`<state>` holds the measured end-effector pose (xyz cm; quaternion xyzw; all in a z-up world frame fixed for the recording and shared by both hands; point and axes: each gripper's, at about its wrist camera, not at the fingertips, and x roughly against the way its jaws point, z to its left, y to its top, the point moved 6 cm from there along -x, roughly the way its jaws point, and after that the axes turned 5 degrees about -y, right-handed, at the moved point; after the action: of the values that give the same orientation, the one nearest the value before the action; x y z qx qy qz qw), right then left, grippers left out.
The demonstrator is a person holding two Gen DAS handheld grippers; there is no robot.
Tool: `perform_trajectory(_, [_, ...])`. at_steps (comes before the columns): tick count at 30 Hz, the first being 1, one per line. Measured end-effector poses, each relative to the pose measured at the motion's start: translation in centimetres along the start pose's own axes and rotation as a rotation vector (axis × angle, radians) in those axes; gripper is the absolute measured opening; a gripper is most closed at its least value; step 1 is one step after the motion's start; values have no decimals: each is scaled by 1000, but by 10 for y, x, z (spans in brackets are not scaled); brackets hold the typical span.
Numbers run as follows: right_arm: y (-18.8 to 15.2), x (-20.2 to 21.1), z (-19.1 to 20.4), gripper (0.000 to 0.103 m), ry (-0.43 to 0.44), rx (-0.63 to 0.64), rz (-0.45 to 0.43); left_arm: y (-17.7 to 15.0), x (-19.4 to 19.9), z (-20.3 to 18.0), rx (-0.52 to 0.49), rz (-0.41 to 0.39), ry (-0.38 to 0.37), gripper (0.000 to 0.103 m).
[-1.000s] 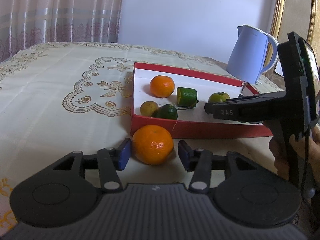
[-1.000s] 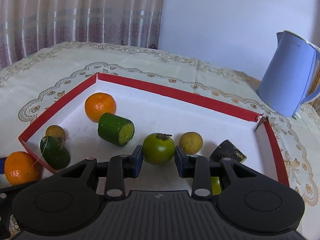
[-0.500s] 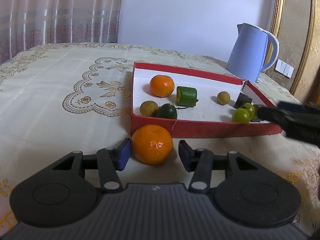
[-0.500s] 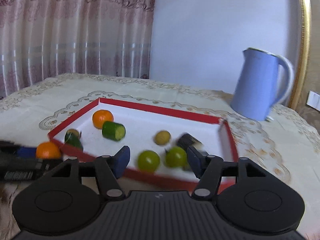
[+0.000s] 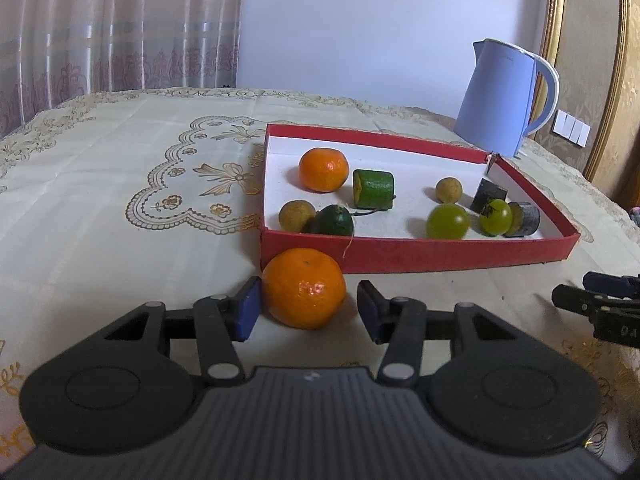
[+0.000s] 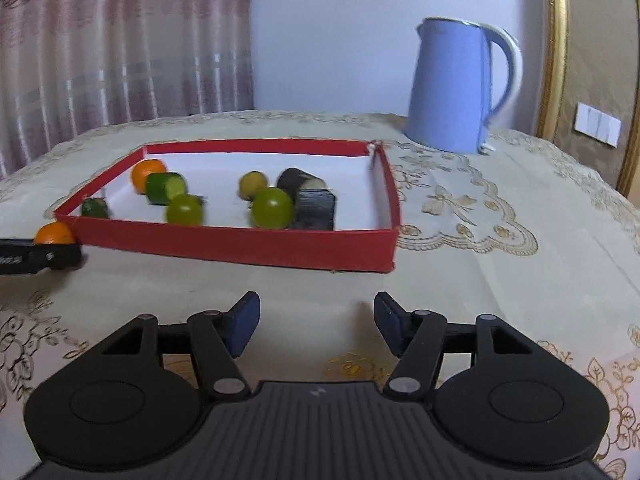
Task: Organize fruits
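Note:
A red box (image 5: 420, 258) with a white floor holds an orange (image 5: 323, 169), a cucumber piece (image 5: 373, 189), two green round fruits (image 5: 447, 221), small yellow fruits and dark pieces. A second orange (image 5: 303, 287) lies on the cloth outside the box's near left corner, between the open fingers of my left gripper (image 5: 309, 310); the left pad touches it, the right pad stands apart. My right gripper (image 6: 316, 326) is open and empty over the cloth, in front of the box (image 6: 240, 244). It also shows in the left wrist view (image 5: 600, 304) at the right edge.
A blue kettle (image 5: 504, 100) stands behind the box's far right corner. An embroidered cream tablecloth (image 5: 120, 184) covers the table. Curtains and a white wall lie behind. My left gripper's finger (image 6: 36, 258) shows at the right wrist view's left edge, beside the orange (image 6: 54, 233).
My right gripper let go of a green fruit in the box, opened and pulled back out to the cloth in front of the box. My left gripper and the orange have not moved.

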<state>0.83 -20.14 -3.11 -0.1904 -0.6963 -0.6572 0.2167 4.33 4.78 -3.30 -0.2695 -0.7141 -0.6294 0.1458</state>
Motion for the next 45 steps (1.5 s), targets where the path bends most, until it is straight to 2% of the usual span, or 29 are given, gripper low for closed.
perform_trajectory(2, [-2,-2,-3,65,18,-23,13,0,0,-1,-7,2,5,48])
perform_trajectory(4, [-2,-3,-6,72,13,-37,16,0,-1,-3,-18,5,13,48])
perform_trajectory(12, [-3,-4,-3,74,-19,-9,20,-1,-3,-9,-63,16,52,46])
perform_trajectory(15, [-3,-5,-4,78,-20,-18,29,-1,-3,-8,-63,16,59,44])
perform_trajectory(24, [-2,-4,-6,80,-41,-18,25,-1,-4,-10,-77,19,74,43])
perform_trajectory(27, [-1,-4,-7,80,-62,-28,18,0,-3,-9,-73,15,79,40])
perform_trajectory(39, [2,-11,-1,80,-79,-19,33,-1,-3,-8,-82,17,72,39])
perform_trajectory(45, [2,-16,-4,86,-84,-42,52,1,1,-9,-84,22,67,39])
